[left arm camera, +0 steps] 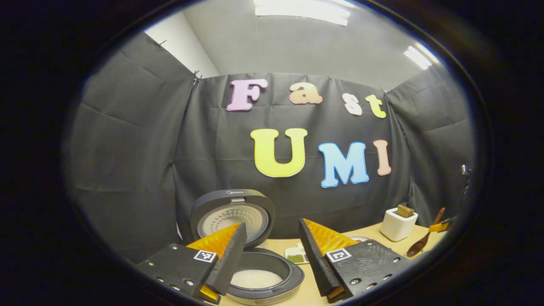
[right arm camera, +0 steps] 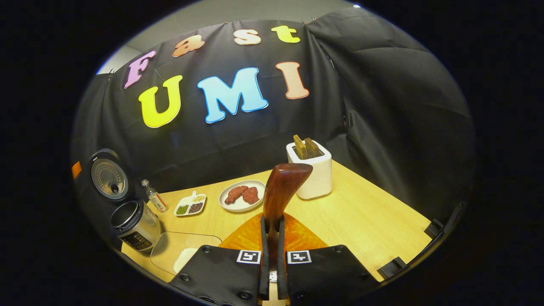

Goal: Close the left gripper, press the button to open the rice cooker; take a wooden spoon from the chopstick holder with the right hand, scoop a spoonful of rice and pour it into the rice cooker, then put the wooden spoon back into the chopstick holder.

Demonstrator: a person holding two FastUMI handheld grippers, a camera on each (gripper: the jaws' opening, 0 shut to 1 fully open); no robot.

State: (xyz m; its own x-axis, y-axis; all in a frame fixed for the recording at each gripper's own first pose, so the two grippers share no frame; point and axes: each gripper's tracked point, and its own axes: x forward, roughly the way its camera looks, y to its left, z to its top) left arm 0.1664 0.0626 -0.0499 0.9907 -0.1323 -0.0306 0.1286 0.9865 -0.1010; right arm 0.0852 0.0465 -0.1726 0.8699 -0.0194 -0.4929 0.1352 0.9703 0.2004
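The rice cooker (left arm camera: 265,272) stands open just beyond my left gripper (left arm camera: 273,224), its round lid (left arm camera: 231,216) tipped up and white rice (left arm camera: 256,278) lying in the inner pot. That gripper is open and holds nothing. My right gripper (right arm camera: 273,221) is shut on the handle of the wooden spoon (right arm camera: 282,187), whose bowl points up and away, in front of the white chopstick holder (right arm camera: 314,174). From the left gripper view the spoon (left arm camera: 420,243) hangs bowl-down to the right of the holder (left arm camera: 398,224). The right gripper view has the cooker (right arm camera: 136,225) at far left.
On the wooden table (right arm camera: 365,216) are a white plate with meat (right arm camera: 242,195), a small divided dish (right arm camera: 190,205), a little bottle (right arm camera: 155,196) and a clear tray holding rice (right arm camera: 182,253) beside the cooker. Black cloth walls close in behind and to the right.
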